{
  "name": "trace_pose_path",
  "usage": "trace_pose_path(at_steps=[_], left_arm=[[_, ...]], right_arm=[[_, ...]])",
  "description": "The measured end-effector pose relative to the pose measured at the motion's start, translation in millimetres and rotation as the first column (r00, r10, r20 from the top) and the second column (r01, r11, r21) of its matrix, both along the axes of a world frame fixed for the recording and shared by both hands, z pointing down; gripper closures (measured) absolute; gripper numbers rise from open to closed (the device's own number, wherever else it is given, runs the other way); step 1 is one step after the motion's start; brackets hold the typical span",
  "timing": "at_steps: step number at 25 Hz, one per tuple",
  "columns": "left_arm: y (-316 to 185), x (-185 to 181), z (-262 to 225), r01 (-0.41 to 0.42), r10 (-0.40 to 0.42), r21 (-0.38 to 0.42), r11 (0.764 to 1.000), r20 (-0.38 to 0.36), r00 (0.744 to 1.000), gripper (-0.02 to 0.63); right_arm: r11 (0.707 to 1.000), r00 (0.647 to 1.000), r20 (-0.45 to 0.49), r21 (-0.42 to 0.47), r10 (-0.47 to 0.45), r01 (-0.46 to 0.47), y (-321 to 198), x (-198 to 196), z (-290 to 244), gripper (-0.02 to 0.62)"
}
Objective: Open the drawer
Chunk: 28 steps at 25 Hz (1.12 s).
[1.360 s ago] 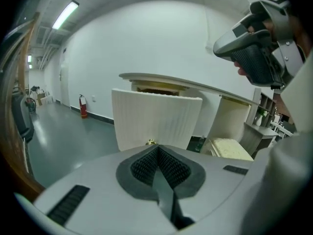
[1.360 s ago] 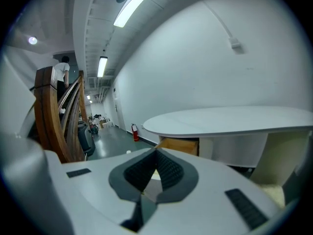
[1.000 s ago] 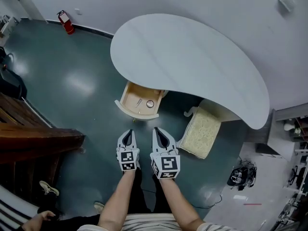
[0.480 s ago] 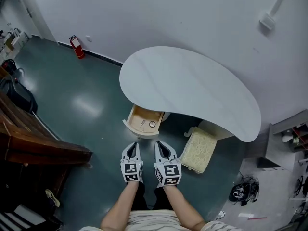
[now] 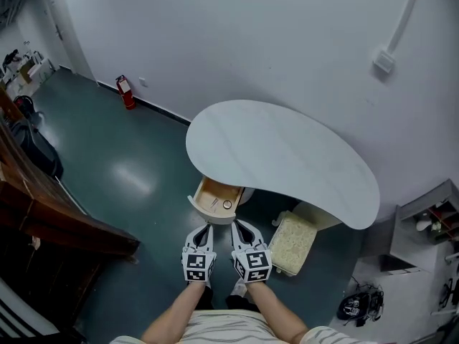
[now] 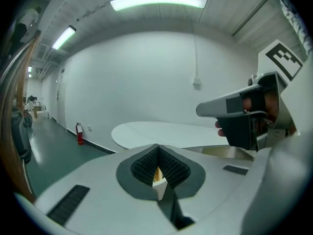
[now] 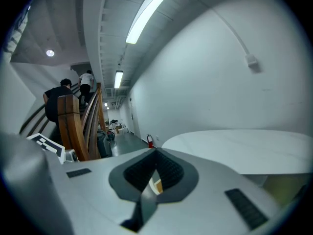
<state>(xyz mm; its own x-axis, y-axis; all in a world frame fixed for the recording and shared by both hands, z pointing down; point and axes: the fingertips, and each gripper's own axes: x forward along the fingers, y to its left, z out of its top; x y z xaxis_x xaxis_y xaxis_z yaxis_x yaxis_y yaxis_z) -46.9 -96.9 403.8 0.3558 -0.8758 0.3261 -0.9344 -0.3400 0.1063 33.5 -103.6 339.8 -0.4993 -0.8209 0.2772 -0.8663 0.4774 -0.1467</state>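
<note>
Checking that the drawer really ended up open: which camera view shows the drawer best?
The head view: it looks down on the drawer, pulled out from under the white table, with its inside visible. The left gripper view and the right gripper view show at most a small tan sliver that may be it.

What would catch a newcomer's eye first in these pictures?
The big white kidney-shaped table by the wall dominates the head view. Under its near edge a pale wooden drawer stands pulled open, with a cream stool to its right. Just in front of the drawer, the left claw and right claw hang side by side, both shut and empty.
</note>
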Motion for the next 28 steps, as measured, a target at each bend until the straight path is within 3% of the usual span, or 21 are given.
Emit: trace_pose_path(at_steps=[11, 19, 28], left_arm=[[10.7, 10.4, -99.5, -0.057, 0.063, 0.099, 0.993, -0.048, 0.997, 0.603], [9.9, 8.5, -162.8, -0.098, 0.107, 0.204, 0.974, -0.036, 0.994, 0.602], [7.0, 29.4, -189.6, -0.153, 0.170, 0.250, 0.956, -0.047, 0.984, 0.603]], right_arm=[[0.999, 1.000, 0.014, 0.033, -0.011, 0.011, 12.2, 7.2, -60.4, 0.581], [0.994, 1.000, 0.018, 0.103, -0.026, 0.024, 10.4, 1.8, -104.3, 0.581], [0.987, 0.999, 0.021, 0.157, -0.032, 0.028, 9.2, 9.6, -126.9, 0.581]])
